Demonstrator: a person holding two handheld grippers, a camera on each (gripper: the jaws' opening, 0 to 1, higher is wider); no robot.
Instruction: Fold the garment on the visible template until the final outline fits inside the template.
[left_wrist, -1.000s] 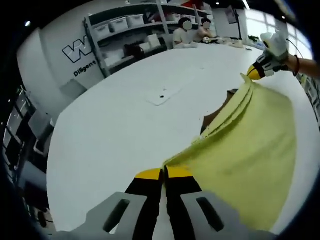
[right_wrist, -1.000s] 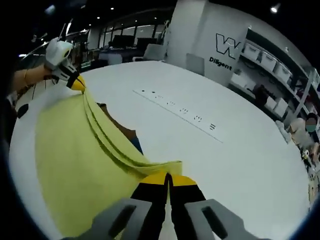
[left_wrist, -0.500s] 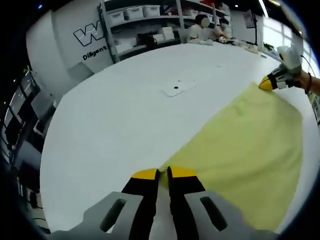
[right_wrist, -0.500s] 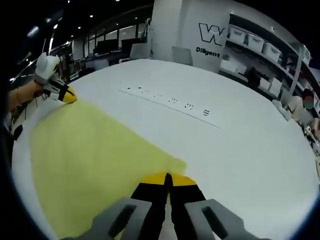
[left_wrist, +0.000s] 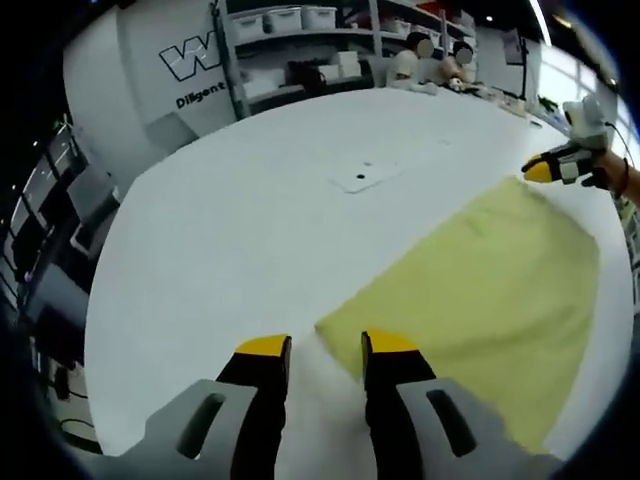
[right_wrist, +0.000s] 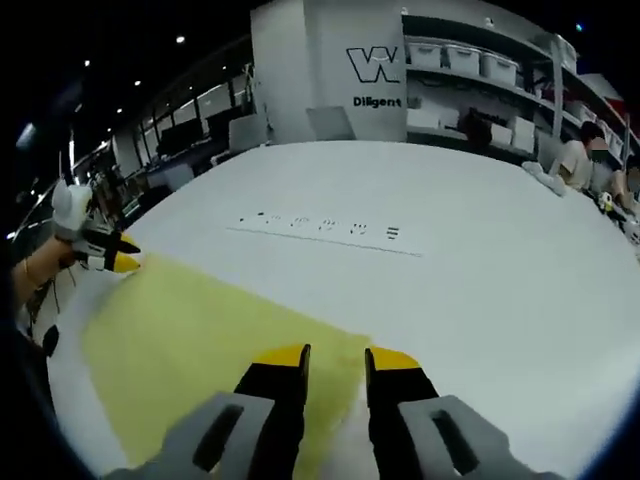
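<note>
Fold laid: both hand-held grippers, left (left_wrist: 327, 348) and right (right_wrist: 335, 355), spread beside the yellow garment (left_wrist: 480, 280); next, regrasp an edge.

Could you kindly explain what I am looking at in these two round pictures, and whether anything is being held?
There is no robot here: a person holds a two-jaw gripper in each hand, and a fisheye camera rides on each one. In the left gripper view, the left gripper rises from the bottom, jaws apart. In the right gripper view, the right gripper does the same. Each view also catches the other gripper at the far corner of the cloth. A yellow garment lies flat on the white table. Both grippers are open, so nothing is held. Shelves and seated people show behind.
</note>
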